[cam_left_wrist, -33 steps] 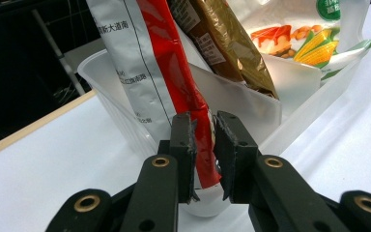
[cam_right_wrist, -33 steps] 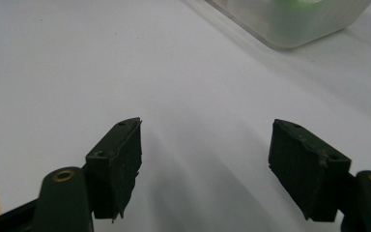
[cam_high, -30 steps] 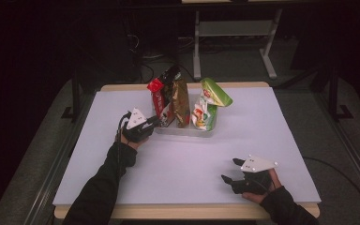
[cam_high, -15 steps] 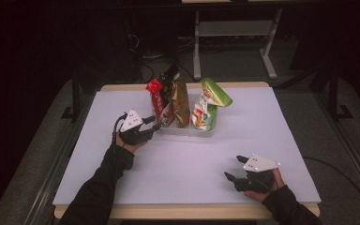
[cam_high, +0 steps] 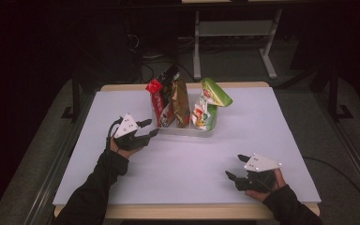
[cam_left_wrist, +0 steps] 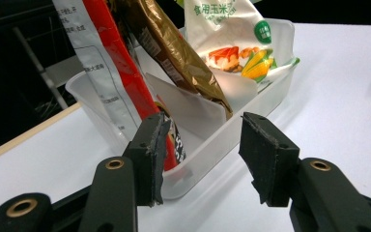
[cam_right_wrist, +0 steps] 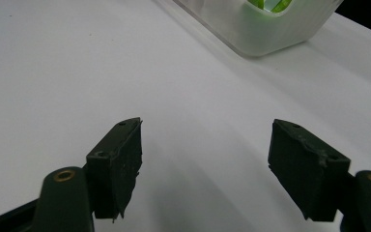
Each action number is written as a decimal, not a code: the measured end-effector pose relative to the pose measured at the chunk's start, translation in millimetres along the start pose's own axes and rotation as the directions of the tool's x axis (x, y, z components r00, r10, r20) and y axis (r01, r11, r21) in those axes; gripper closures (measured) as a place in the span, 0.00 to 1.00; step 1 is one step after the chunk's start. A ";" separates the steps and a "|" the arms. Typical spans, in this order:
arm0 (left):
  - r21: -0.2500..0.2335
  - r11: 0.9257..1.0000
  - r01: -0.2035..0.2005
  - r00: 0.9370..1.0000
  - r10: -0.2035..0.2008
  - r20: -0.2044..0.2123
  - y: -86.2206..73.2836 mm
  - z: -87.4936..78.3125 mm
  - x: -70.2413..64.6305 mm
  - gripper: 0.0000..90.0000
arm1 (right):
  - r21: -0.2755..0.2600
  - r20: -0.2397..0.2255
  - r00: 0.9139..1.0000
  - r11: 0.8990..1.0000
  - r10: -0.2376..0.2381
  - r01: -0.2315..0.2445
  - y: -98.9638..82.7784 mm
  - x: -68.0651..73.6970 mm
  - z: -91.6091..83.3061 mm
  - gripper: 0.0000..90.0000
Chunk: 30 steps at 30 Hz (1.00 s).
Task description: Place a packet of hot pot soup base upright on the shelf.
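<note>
While your left claw (cam_left_wrist: 200, 157) had just been opening, empty, the red packet (cam_left_wrist: 118, 63) stood upright in the clear tray (cam_left_wrist: 275, 84) straight ahead, nearer it; your right claw (cam_high: 235, 169) sat wide, empty.

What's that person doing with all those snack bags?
A person holds a hand-held gripper in each hand at a white table. Three snack bags stand in a clear plastic tub: a red bag, a gold-brown bag and a green corn bag. The left hand-held gripper is at the tub's end beside the red bag; its jaws have just been opening and grip nothing. The right hand-held gripper rests open on the table near the person, away from the tub.
</note>
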<state>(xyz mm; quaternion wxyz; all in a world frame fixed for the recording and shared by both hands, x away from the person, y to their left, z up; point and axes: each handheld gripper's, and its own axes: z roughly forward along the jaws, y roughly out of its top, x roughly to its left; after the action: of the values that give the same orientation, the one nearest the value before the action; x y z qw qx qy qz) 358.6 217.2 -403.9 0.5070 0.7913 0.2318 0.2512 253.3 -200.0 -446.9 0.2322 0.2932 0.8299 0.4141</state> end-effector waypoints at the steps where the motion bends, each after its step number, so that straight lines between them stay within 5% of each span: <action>1: -0.002 1.000 0.001 1.000 -0.001 0.000 -0.1 -1.6 0.0 0.57 | -0.001 0.001 1.000 1.000 -0.003 0.003 0.2 0.0 -0.1 0.30; 30: 0.003 1.000 -0.025 1.000 0.025 -0.009 -5.3 -24.7 -3.3 0.43 | -0.008 0.031 1.000 1.000 -0.002 0.002 0.7 -5.5 -4.5 0.29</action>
<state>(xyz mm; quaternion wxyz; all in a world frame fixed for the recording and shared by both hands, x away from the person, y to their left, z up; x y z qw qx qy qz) 339.8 234.1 -400.4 0.5015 0.7938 0.2246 0.2607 254.6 -205.9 -443.0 0.2466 0.2977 0.8249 0.4125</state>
